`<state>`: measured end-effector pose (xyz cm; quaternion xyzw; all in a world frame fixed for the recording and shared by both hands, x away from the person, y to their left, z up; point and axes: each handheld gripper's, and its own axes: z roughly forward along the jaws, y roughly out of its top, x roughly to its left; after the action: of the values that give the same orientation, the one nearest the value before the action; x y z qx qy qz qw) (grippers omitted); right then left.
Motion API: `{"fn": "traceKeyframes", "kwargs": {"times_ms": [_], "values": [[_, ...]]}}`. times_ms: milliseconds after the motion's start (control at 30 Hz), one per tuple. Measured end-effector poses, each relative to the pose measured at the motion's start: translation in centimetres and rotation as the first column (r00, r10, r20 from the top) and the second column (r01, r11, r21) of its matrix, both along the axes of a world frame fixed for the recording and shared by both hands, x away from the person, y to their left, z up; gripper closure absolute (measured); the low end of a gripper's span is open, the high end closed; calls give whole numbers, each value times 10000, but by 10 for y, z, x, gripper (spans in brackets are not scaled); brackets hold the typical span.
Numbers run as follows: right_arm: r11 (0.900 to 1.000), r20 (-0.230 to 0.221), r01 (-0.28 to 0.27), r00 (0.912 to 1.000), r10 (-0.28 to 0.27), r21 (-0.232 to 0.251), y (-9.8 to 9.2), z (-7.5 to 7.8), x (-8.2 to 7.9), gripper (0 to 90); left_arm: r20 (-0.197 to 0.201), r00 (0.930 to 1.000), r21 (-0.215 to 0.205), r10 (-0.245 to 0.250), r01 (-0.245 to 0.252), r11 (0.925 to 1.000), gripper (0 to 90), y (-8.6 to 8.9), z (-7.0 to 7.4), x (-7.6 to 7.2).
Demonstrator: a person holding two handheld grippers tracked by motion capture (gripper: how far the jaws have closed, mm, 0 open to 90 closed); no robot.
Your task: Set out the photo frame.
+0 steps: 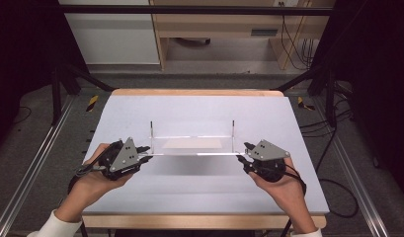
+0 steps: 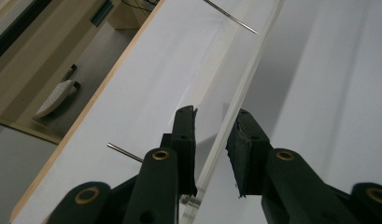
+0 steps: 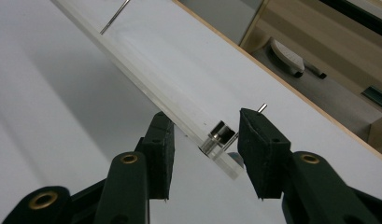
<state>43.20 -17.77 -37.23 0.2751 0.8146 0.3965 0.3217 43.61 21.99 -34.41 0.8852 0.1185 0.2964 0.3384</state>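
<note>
A clear acrylic plate with thin upright metal rods at its back corners stands in the middle of the white table. My left gripper is at the plate's left end. In the left gripper view my left gripper is open and the plate's edge runs up between its jaws. My right gripper is at the right end. In the right gripper view my right gripper is open around the plate's corner and a small metal standoff.
The table has a wooden rim. Beyond its far edge lie grey floor, wooden furniture and a white object on the floor. Black frame posts and cables flank both sides.
</note>
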Motion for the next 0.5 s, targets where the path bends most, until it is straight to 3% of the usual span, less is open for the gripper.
{"fn": "traceKeyframes", "kwargs": {"times_ms": [300,500], "values": [[9999,-76,-104,9999,103,-105,5,7,0,598,-104,9999,88,51,-50,9999,710,4,6,10],[9991,-10,8,10000,-8,434,2,18,15,587,-18,9999,-132,112,-112,9998,684,3,18,25]]}}
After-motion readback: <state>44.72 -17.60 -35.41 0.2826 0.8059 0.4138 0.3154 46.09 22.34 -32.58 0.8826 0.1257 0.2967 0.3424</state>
